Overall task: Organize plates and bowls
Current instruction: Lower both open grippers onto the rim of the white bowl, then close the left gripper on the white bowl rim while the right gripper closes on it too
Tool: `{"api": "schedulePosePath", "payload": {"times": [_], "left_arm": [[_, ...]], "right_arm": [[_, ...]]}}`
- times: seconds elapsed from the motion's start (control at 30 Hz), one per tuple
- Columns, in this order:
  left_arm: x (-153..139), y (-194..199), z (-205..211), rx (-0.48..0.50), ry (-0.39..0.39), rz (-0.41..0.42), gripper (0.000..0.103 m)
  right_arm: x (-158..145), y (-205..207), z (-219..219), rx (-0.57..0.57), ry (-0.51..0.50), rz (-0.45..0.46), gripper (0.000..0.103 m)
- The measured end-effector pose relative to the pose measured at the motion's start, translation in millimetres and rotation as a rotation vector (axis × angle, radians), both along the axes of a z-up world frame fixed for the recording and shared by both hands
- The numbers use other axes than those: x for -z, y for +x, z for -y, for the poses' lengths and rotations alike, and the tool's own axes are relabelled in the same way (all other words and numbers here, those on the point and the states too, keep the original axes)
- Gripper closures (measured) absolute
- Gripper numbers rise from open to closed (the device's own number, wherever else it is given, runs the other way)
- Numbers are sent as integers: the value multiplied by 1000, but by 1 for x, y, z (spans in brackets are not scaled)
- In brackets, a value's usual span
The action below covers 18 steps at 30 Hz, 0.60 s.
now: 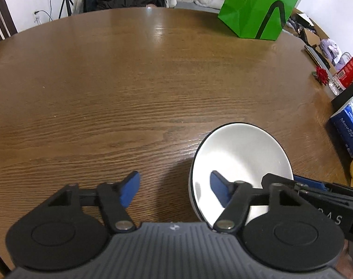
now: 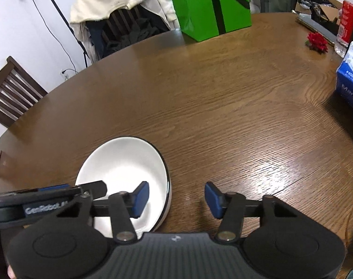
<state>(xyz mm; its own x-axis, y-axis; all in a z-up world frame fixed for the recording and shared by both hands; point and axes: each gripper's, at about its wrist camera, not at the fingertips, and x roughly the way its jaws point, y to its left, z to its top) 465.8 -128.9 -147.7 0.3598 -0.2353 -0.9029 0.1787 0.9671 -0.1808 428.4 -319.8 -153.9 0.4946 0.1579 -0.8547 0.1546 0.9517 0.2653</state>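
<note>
Both grippers hovered low over the wooden table point(image 1: 130, 81), and the one white bowl point(image 1: 241, 153) with its thin dark rim sat between them. The left gripper point(image 1: 175, 191) stood half open with nothing clamped: its right-hand pad hung inside the bowl, its left-hand pad outside over bare wood, the near wall of the bowl in the gap between. The right gripper point(image 2: 176, 200) mirrored that, also partly open and empty, left pad over the white bowl point(image 2: 125, 165), right pad beyond the rim. The bowl looked glazed ceramic, so likely stiff, fairly weighty, slick and chippable. The rim wall seemed the place to pinch, one pad inside and one outside, square-on, since a shallow bite on that gloss could slide off.
</note>
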Motion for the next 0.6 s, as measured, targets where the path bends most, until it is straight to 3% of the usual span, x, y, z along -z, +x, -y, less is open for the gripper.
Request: {"api": "schedulePosePath", "payload": {"times": [0.07,0.17,0.37,0.6], "left_arm": [[4,2,0,4,-10,-16,60],[8,5,1,2,-25,-30,69],[8,4,7,26,-57,-32,91],[7,3,11,30,-50,-30,91]], "right_arm": [[4,2,-1,-6,4,-8,66],[8,4,-1,-10,9,-23,79],[10,6,-2,-27,30,-20,92],[10,9,-10,-43,14,-16,93]]}}
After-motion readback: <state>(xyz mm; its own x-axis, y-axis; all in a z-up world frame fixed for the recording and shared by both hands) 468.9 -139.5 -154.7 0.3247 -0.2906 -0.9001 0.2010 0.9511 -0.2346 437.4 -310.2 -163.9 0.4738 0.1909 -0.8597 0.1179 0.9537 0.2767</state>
